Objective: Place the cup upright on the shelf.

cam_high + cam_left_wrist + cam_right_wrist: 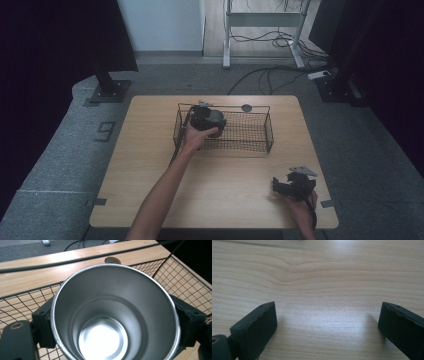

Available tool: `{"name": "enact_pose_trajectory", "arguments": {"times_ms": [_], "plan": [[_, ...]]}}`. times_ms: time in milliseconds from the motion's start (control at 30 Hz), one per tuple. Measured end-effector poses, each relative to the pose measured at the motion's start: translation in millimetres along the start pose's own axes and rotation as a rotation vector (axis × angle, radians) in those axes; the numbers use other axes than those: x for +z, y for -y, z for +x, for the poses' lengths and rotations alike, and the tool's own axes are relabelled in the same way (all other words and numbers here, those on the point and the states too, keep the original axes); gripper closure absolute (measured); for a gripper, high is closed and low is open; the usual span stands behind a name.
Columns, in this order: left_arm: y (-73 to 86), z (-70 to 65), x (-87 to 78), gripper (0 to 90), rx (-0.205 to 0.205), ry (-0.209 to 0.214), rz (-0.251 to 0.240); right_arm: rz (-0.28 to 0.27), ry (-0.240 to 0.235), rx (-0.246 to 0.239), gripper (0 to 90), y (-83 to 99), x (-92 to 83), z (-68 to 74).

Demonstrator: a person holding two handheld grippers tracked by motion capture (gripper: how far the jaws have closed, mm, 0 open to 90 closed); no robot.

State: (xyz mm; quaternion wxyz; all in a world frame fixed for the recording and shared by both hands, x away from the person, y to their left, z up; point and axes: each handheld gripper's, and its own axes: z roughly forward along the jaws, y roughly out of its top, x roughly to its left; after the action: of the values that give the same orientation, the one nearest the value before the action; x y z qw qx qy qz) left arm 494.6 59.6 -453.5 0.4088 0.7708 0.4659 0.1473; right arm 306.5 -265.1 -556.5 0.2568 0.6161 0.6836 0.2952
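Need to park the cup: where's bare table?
Free: the table left of the basket, and the front strip between the forearm and the right gripper. The basket's right half looks empty. Crowded: its left end, around the left gripper and cup.

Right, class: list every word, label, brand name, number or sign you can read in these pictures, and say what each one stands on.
"9" (or "6", depending on which way it is read): a dark mark on the grey floor mat left of the table.
No readable text elsewhere: the steel cup, the wire basket and both tongs carry none.
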Motion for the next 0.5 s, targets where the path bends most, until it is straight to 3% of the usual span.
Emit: {"name": "enact_pose_trajectory", "arguments": {"times_ms": [500], "plan": [[8.0, 8.1, 18.4, 14.0, -0.024, -0.027, 0.051, -0.001, 0.001, 0.002, 2.5, 0.0, -0.1, 0.0]]}}
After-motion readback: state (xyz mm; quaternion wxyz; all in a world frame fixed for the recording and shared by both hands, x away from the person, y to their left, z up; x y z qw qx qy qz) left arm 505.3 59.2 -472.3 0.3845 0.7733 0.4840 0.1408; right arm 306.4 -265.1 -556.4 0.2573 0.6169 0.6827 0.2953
